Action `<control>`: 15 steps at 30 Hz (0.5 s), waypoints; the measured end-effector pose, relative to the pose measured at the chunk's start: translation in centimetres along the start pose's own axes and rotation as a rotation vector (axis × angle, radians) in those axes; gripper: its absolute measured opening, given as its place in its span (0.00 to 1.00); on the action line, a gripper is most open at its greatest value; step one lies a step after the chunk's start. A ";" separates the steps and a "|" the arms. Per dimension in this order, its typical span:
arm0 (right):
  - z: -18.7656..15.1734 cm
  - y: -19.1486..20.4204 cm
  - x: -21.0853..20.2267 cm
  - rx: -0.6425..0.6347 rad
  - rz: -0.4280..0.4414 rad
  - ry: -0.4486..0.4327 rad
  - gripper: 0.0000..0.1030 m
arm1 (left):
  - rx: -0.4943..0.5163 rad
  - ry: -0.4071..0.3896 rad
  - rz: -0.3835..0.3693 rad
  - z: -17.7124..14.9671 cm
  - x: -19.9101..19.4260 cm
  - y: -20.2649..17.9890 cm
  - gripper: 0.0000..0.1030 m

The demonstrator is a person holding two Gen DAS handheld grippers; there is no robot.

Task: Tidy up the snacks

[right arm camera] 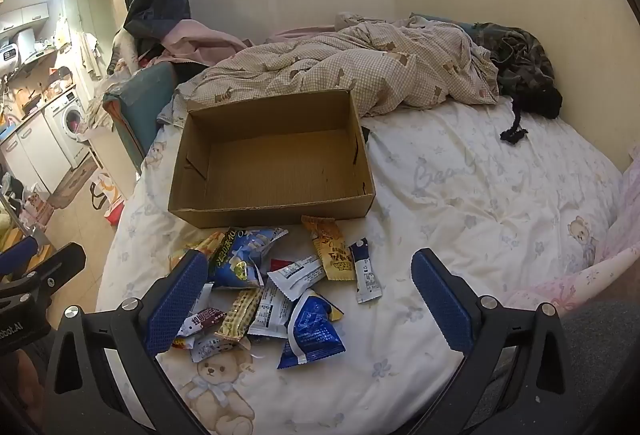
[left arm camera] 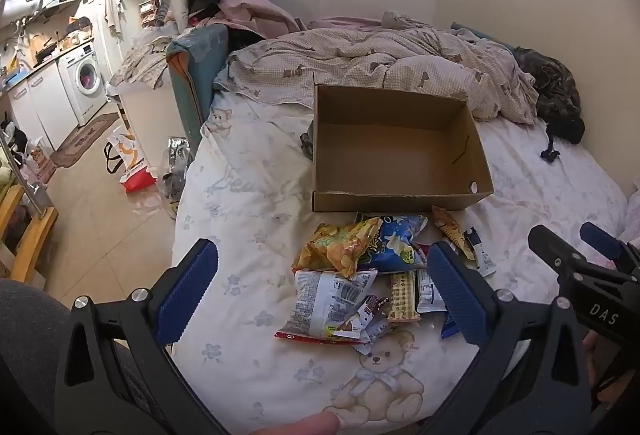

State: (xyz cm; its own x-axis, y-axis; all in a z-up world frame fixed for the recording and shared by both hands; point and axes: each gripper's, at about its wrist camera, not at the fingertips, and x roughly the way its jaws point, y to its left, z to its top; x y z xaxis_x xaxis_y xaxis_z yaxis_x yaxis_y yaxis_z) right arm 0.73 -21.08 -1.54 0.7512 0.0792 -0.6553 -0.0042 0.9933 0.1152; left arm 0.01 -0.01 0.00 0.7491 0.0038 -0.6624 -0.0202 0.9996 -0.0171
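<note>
Small bedroom, bed (right arm camera: 480, 175) with a teddy-bear sheet, kitchen corner off to the side. Closest in, both tools hover over the near edge of the bed: left gripper (left arm camera: 320, 295) and right gripper (right arm camera: 320, 299), fingers spread wide on both, nothing between them. Just past the fingers sits the pile of snacks (right arm camera: 276, 291), loose packets overlapping each other: a yellow bag (left arm camera: 340, 247), a blue puffy bag (right arm camera: 244, 255), an orange packet (right arm camera: 330, 251), and a blue triangular pouch (right arm camera: 312, 331) at the near side. Right behind the pile is the cardboard box (right arm camera: 272, 211), open and empty, nearly touching the top packets. A rumpled quilt (right arm camera: 360, 71) lies beyond. I'd start with a packet on the pile's edge, pinch it by a crimped end so it doesn't slip, and lift clear of the box wall before dropping it in.
</note>
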 end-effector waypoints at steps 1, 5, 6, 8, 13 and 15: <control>0.0 0.0 0.0 0.000 0.001 0.000 1.00 | -0.001 -0.001 -0.001 0.0 0.0 0.0 1.00; 0.0 0.0 0.0 0.003 0.005 -0.003 1.00 | -0.001 0.001 0.000 0.0 0.0 0.0 1.00; 0.0 -0.1 0.0 0.005 0.006 -0.003 1.00 | -0.001 -0.001 -0.001 0.1 -0.1 0.0 1.00; 0.0 -0.1 0.0 0.005 0.006 -0.003 1.00 | -0.002 -0.003 -0.001 0.1 -0.1 0.0 1.00; 0.0 -0.1 -0.1 0.006 0.007 -0.003 1.00 | 0.000 0.002 -0.003 0.0 0.0 0.1 1.00; 0.0 -0.1 -0.1 0.006 0.008 -0.003 1.00 | -0.001 0.002 -0.001 0.0 0.0 0.0 1.00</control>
State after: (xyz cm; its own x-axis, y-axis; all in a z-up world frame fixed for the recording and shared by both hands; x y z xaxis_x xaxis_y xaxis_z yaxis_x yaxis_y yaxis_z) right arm 0.69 -21.17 -1.49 0.7533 0.0872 -0.6518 -0.0064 0.9921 0.1254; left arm 0.02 0.00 -0.01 0.7477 0.0024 -0.6641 -0.0201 0.9996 -0.0191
